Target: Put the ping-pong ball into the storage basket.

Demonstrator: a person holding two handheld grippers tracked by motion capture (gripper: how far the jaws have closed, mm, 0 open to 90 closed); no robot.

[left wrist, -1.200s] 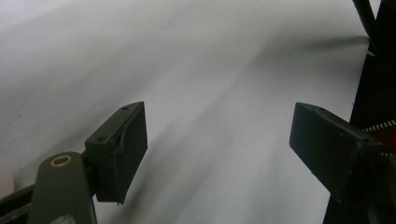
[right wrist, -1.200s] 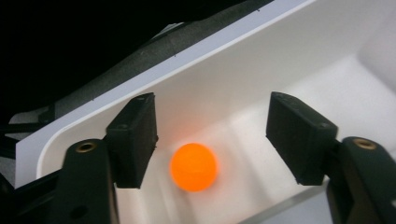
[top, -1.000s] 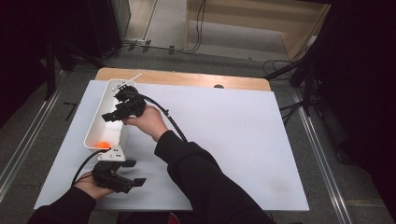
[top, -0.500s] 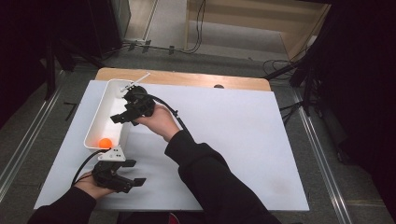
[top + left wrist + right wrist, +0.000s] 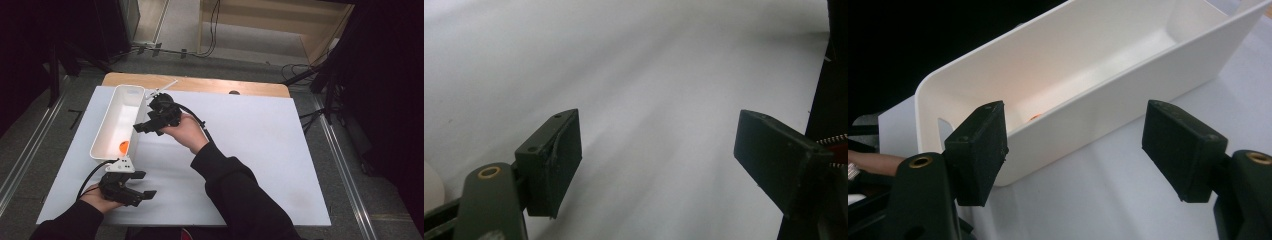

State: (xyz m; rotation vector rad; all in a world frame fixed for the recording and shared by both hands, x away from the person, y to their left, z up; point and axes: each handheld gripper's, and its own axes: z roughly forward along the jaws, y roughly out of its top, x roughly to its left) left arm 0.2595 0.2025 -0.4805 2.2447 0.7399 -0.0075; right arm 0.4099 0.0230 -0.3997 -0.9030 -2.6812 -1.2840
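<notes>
The right claw (image 5: 141,128), jaws apart after just opening with nothing between them, is hovering beside the white bin (image 5: 116,120) holding an orange piece (image 5: 123,147) on the desk (image 5: 260,135), while the left claw (image 5: 141,184) is resting wide apart.

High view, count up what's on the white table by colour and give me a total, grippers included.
White: 1, the long bin
Orange: 1, a small object inside the bin, too small to identify
Black: 2, the left gripper and the right gripper, both open and holding nothing
Total: 4
</notes>
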